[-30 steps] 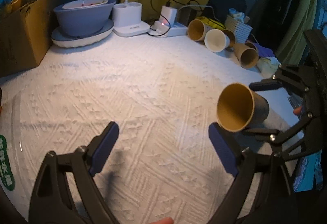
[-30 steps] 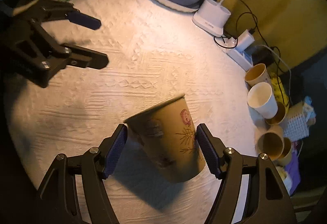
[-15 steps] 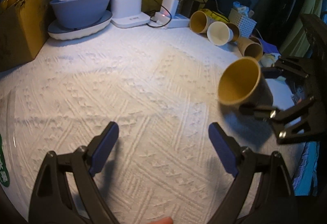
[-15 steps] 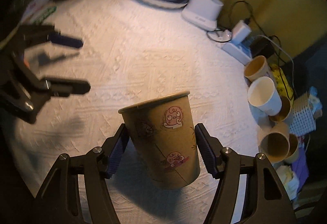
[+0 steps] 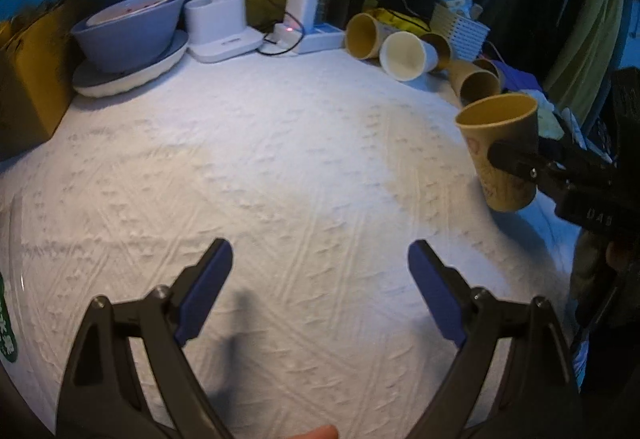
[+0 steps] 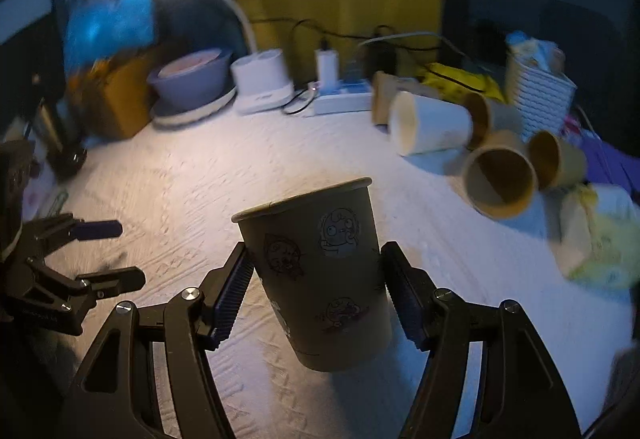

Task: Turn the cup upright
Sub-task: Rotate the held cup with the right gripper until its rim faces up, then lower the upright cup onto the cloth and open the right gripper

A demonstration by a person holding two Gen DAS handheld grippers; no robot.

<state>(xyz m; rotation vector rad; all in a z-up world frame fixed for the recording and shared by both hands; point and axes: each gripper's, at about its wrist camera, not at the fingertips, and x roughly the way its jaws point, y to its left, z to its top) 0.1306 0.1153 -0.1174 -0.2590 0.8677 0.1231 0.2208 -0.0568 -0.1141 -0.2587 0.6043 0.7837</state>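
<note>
A brown paper cup (image 6: pixel 320 271) with cartoon prints stands almost upright, mouth up, between the pads of my right gripper (image 6: pixel 320 299), which is shut on it. In the left wrist view the same cup (image 5: pixel 500 143) is at the right, close over or on the white cloth (image 5: pixel 280 159); contact cannot be told. My left gripper (image 5: pixel 320 287) is open and empty over the near middle of the cloth; it shows at the left of the right wrist view (image 6: pixel 108 251).
Several paper cups (image 5: pixel 400 47) lie on their sides at the back right beside a white basket (image 5: pixel 460 27). A power strip (image 5: pixel 304 35), white lamp base (image 5: pixel 220 31), blue bowl on a plate (image 5: pixel 128 35) and cardboard box (image 5: pixel 24 79) line the back.
My right gripper has rotated the cup from lying sideways, mouth toward the left gripper, to nearly upright, and lowered it toward the cloth. The left gripper stayed open and pulled back a little.
</note>
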